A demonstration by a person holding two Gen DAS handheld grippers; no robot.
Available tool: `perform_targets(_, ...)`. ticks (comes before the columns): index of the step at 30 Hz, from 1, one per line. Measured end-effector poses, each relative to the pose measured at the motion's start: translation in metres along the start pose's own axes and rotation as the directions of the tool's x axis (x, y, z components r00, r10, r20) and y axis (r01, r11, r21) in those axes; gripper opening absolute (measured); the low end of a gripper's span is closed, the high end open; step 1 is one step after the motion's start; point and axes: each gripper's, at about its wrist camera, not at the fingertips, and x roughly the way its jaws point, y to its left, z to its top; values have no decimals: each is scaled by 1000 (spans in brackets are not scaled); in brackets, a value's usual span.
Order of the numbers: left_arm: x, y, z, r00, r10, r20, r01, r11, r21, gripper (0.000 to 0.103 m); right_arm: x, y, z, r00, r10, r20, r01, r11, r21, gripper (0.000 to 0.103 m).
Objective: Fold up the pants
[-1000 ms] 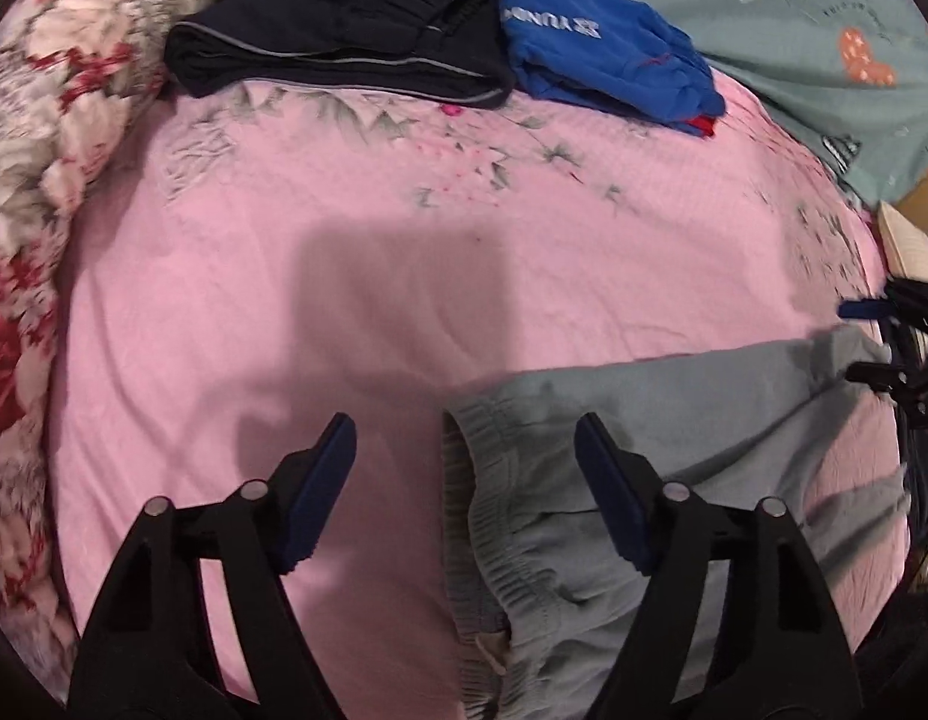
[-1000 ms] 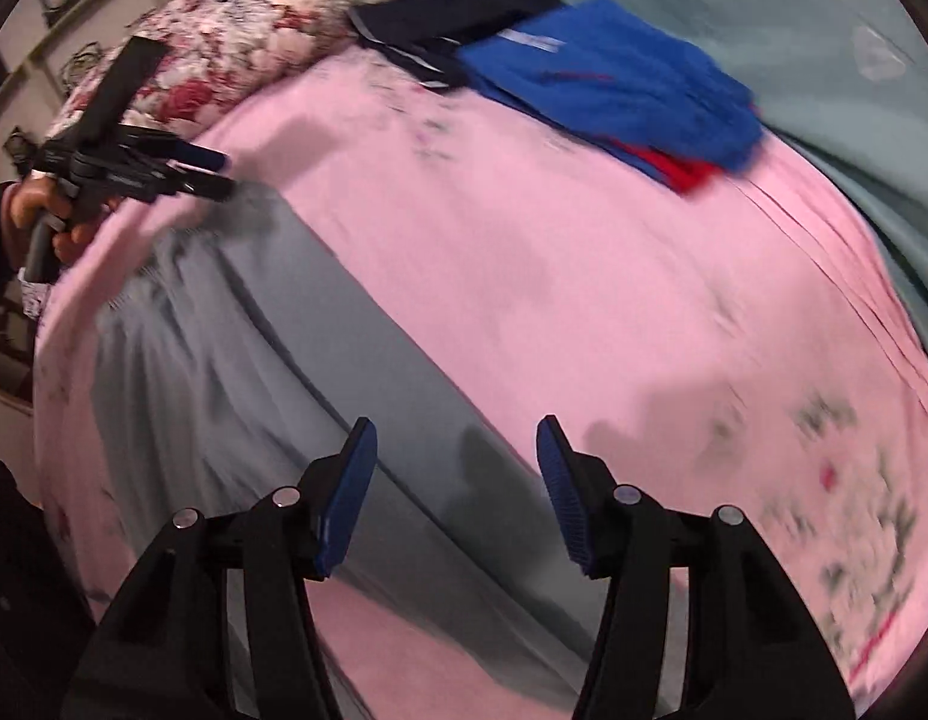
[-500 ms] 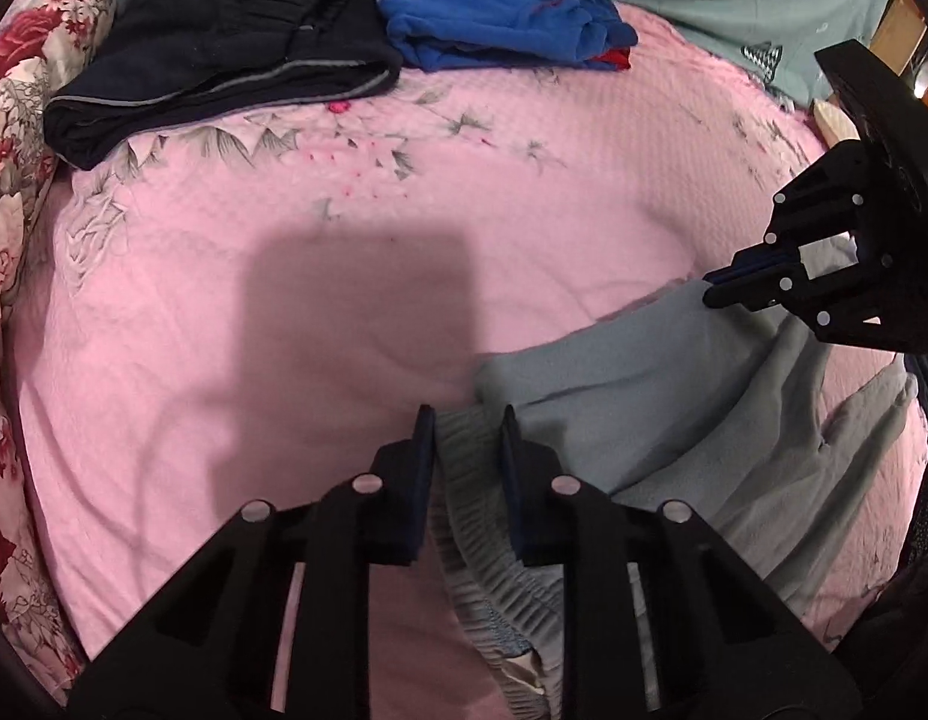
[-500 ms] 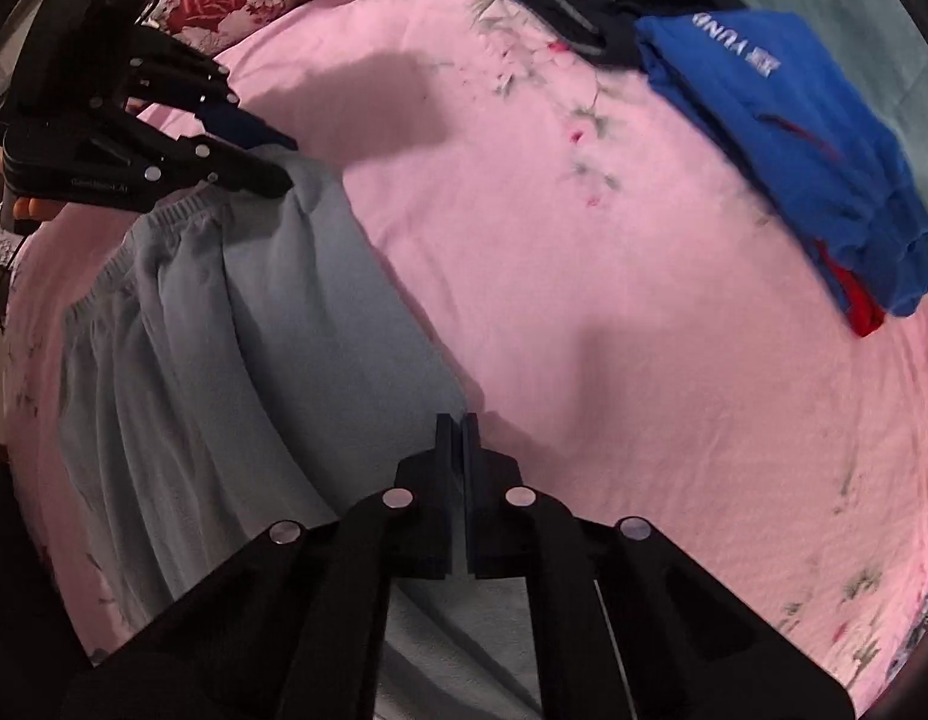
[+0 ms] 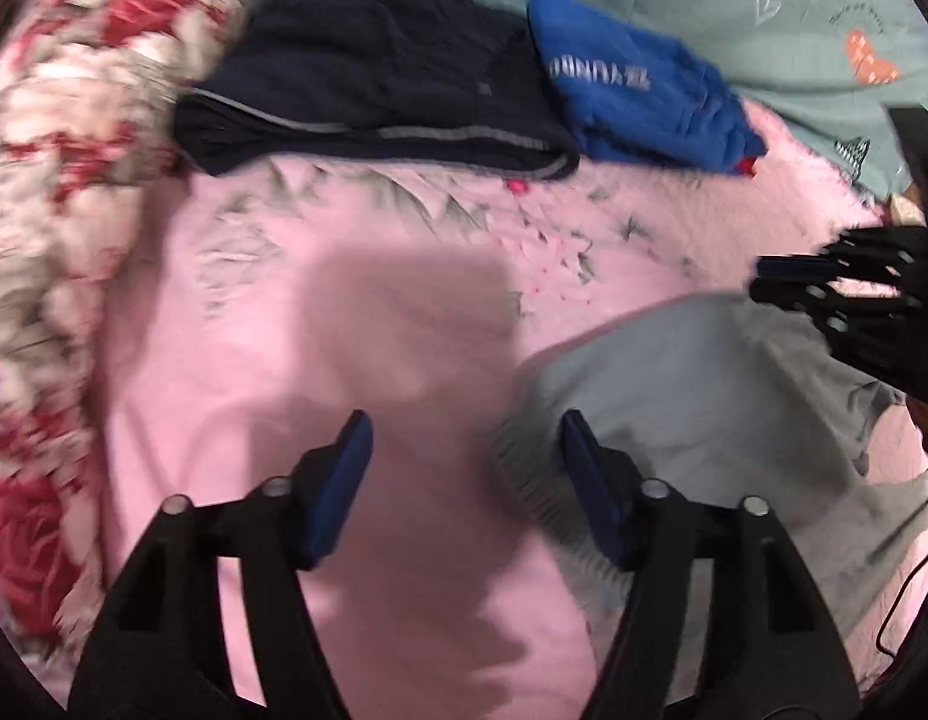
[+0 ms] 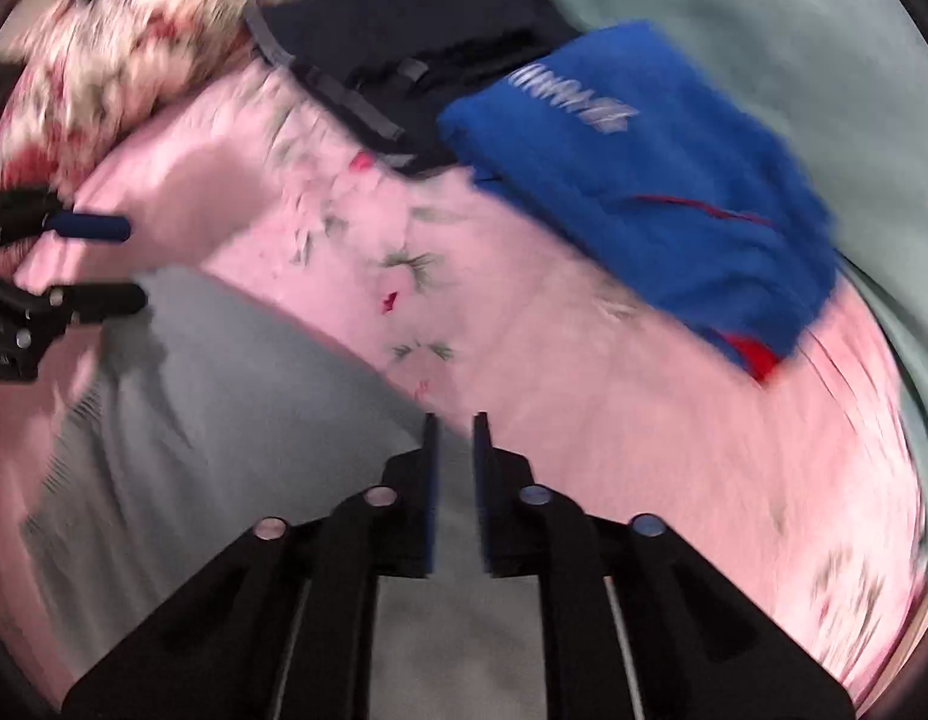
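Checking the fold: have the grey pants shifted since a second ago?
Yes. The grey pants now lie folded, their top edge nearer the blue garment.

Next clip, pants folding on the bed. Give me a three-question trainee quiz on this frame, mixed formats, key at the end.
1. True or false: the grey pants lie on a pink bedspread.
2. Which folded garment lies beside the blue garment? A) a white towel B) a dark navy garment C) a yellow shirt
3. Fill in: the left gripper has ____ between its jaws apart from the bedspread below.

Key: 1 true; 2 B; 3 nothing. Both the left gripper and the right gripper are opening, and neither pinches cloth.
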Motion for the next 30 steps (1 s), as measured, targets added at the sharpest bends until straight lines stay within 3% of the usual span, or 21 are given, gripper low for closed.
perform_targets(3, -31, 9, -22, 999, -42, 23, 42, 999, -17, 73, -62, 28, -32, 988, 105, 113, -108, 994, 17, 39)
perform_targets(5, -43, 15, -37, 1000, 6, 18, -6, 999, -32, 73, -89, 69, -58, 970, 217, 113, -214, 976, -39, 40)
perform_targets(8, -58, 33, -57, 1000, 27, 3, -26, 993, -112, 74, -100, 149, -95, 949, 302, 93, -282, 942, -184, 40)
perform_targets(13, -72, 51, -78, 996, 92, -6, -91, 979, -180, 74, -61, 232, -109, 966, 251, 68, -222, 932, -286, 40)
perform_targets(15, -81, 57, -83, 995, 102, 4, -99, 977, -187, 74, -42, 245, -110, 988, 146, 54, -122, 942, -313, 31)
perform_targets(16, -87, 58, -85, 994, 109, 15, -105, 977, -185, 74, -38, 244, -109, 988, 140, 64, -117, 951, -286, 27)
perform_targets(17, -93, 61, -88, 993, 119, 26, -112, 976, -185, 75, -37, 241, -108, 990, 123, 66, -102, 960, -260, 16)
perform_targets(19, -102, 64, -90, 989, 142, 43, -131, 973, -191, 77, -40, 237, -101, 987, 146, 62, -130, 969, -210, 8)
perform_targets(24, -127, 77, -99, 982, 173, 78, -148, 956, -252, 77, -77, 254, -92, 952, 284, 118, -256, 944, -210, 7)
perform_targets(26, -136, 79, -103, 978, 189, 90, -160, 951, -265, 77, -81, 269, -97, 935, 337, 109, -309, 926, -217, 8)
perform_targets(30, -144, 75, -108, 970, 223, 92, -192, 945, -266, 79, -65, 284, -103, 925, 375, 56, -356, 910, -211, 12)
